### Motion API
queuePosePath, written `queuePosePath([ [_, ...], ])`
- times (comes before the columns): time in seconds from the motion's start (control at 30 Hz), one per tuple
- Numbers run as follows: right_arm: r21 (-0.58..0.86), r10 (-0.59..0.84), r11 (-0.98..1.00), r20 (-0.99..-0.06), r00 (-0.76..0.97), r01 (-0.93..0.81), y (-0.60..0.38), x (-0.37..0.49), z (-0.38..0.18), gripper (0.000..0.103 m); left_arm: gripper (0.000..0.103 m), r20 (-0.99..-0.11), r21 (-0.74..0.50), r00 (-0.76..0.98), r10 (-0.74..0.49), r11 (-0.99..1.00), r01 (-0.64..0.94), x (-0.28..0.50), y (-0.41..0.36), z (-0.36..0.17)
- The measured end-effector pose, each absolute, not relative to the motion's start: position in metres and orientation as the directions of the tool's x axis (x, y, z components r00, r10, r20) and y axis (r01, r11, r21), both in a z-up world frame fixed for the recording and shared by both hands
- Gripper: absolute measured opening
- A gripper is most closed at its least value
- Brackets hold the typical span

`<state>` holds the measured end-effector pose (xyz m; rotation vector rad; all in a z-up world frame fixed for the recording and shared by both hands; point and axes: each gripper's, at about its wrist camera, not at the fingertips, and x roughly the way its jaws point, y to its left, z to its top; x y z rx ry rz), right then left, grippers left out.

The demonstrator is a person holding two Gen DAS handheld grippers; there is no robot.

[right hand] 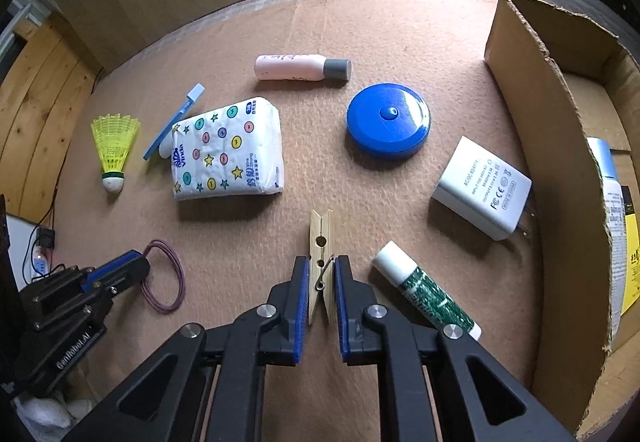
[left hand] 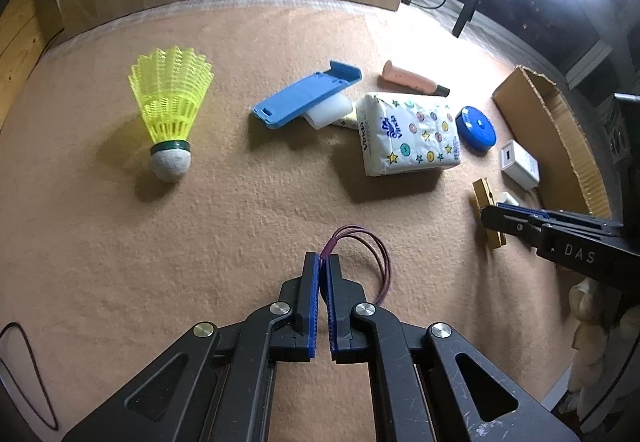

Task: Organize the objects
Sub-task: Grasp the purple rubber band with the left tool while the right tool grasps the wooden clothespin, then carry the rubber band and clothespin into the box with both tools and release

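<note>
My left gripper (left hand: 324, 262) is shut on a purple hair tie (left hand: 374, 254), pinching one end while the loops lie on the tan felt mat (left hand: 240, 202). From the right wrist view the same left gripper (right hand: 138, 262) shows at lower left, with the hair tie (right hand: 170, 278) beside it. My right gripper (right hand: 322, 266) is shut on a wooden clothespin (right hand: 321, 238) that lies flat, its front half sticking out past the pads. In the left wrist view the right gripper (left hand: 490, 216) reaches in from the right over the clothespin (left hand: 484, 198).
On the mat lie a yellow shuttlecock (left hand: 170, 110), blue clip case (left hand: 304, 94), tissue pack (right hand: 226, 150), pink tube (right hand: 298, 67), blue round tape measure (right hand: 388, 120), white charger (right hand: 482, 188) and glue stick (right hand: 426, 292). An open cardboard box (right hand: 560, 130) stands at the right.
</note>
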<state>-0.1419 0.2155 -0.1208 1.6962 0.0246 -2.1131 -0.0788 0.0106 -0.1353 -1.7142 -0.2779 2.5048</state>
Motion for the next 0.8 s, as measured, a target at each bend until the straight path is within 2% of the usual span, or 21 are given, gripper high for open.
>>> queuePosePath([
  [0.5, 0.276, -0.374, -0.895, -0.893, -0.251, 0.351, 0.252, -0.129, -0.071, 0.011, 0.003, -0.859, -0.262, -0.450, 0.246, -0.965, -0.026, -0.070, 0.030, -0.076],
  [0.8, 0.233, -0.347, -0.915, -0.872, -0.345, 0.330, 0.309, -0.134, -0.037, 0.011, 0.003, -0.815, -0.269, -0.497, 0.297, -0.954, -0.129, -0.092, 0.084, -0.036],
])
